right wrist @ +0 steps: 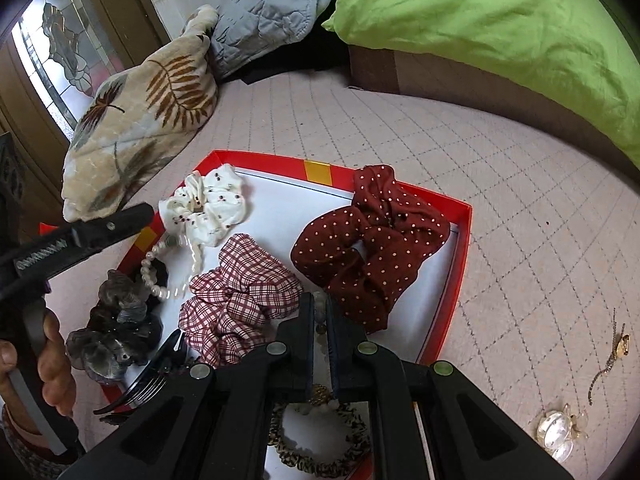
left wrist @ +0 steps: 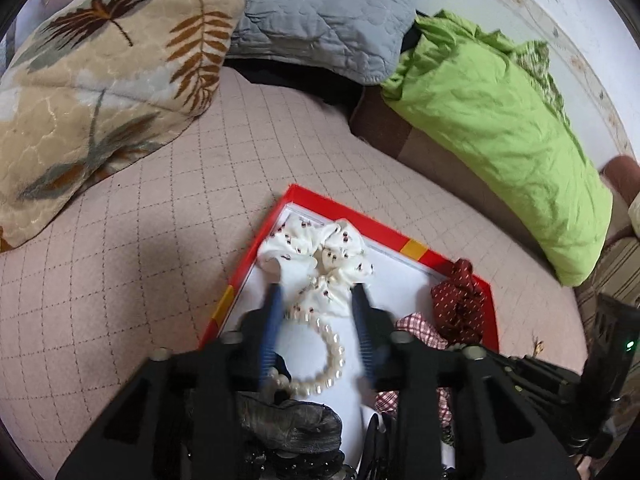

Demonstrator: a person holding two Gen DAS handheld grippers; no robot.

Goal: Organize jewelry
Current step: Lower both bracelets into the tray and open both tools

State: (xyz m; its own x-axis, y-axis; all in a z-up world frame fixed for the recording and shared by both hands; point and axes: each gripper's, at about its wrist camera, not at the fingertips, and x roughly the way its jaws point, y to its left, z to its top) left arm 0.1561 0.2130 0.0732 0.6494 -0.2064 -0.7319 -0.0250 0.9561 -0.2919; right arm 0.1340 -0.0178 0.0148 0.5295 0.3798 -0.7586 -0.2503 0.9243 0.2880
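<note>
A red tray [right wrist: 460, 264] with a white floor lies on the pink bedspread. In it are a white dotted scrunchie [left wrist: 332, 264], a pearl bracelet [left wrist: 334, 356], a checked scrunchie [right wrist: 240, 296], a maroon dotted scrunchie [right wrist: 368, 240], a grey-black scrunchie [right wrist: 116, 328], a black claw clip [right wrist: 156, 376] and a leopard-print hair tie [right wrist: 320, 456]. My left gripper [left wrist: 318, 290] hangs open over the white scrunchie and the pearls, its pads clear of both. My right gripper [right wrist: 320, 306] is shut above the tray's near part. A small pale piece shows in its slit; whether it is pinched I cannot tell.
On the bedspread right of the tray lie a gold chain piece [right wrist: 614, 350] and a clear shiny clip [right wrist: 558, 436]. A leaf-print pillow [left wrist: 100, 92], a grey quilted pillow [left wrist: 320, 16] and a green pillow [left wrist: 492, 128] line the far side. A hand [right wrist: 52, 360] holds the left gripper's handle.
</note>
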